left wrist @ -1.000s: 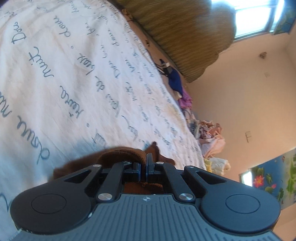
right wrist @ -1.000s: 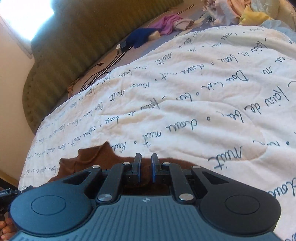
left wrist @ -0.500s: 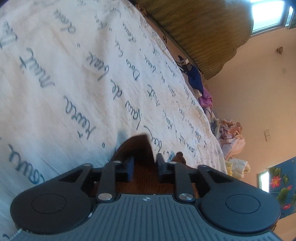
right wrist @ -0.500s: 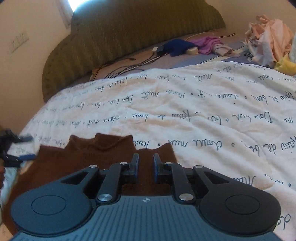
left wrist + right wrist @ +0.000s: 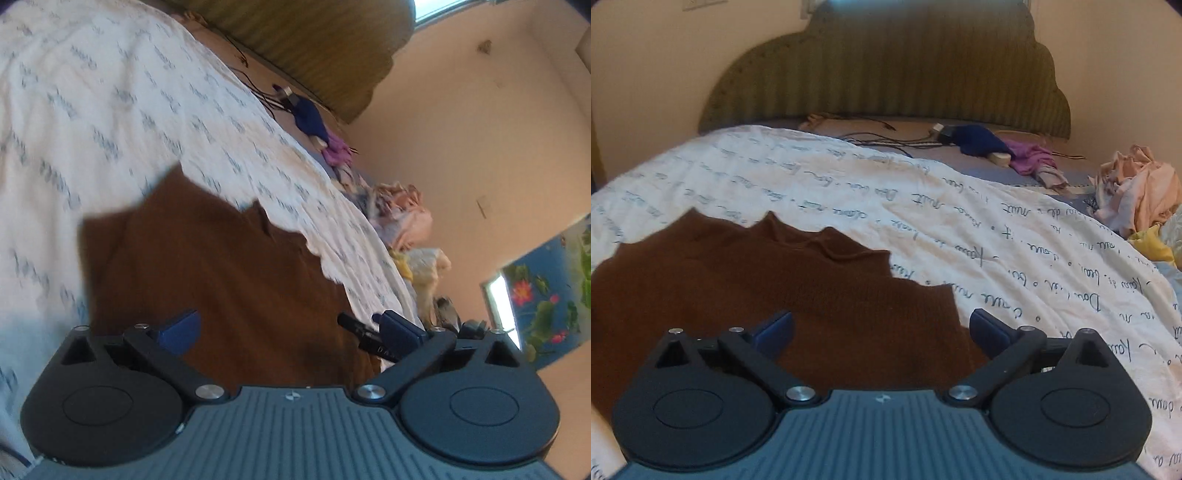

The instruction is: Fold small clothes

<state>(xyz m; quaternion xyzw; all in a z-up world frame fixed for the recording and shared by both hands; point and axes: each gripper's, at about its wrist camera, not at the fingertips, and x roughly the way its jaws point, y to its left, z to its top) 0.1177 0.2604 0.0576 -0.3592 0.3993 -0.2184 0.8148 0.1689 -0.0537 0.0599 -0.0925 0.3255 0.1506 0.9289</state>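
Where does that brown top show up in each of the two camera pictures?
Left wrist view: the brown top fills the lower middle, spread on the quilt just beyond the open left gripper.
Right wrist view: the brown top lies lower left, reaching under the open right gripper.
Shared landmark: the blue cloth near the headboard.

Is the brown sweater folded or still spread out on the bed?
Spread out: the brown sweater lies flat on the white bedspread, collar and shoulders showing, no fold visible. Both tongs, left and right, are open above it.
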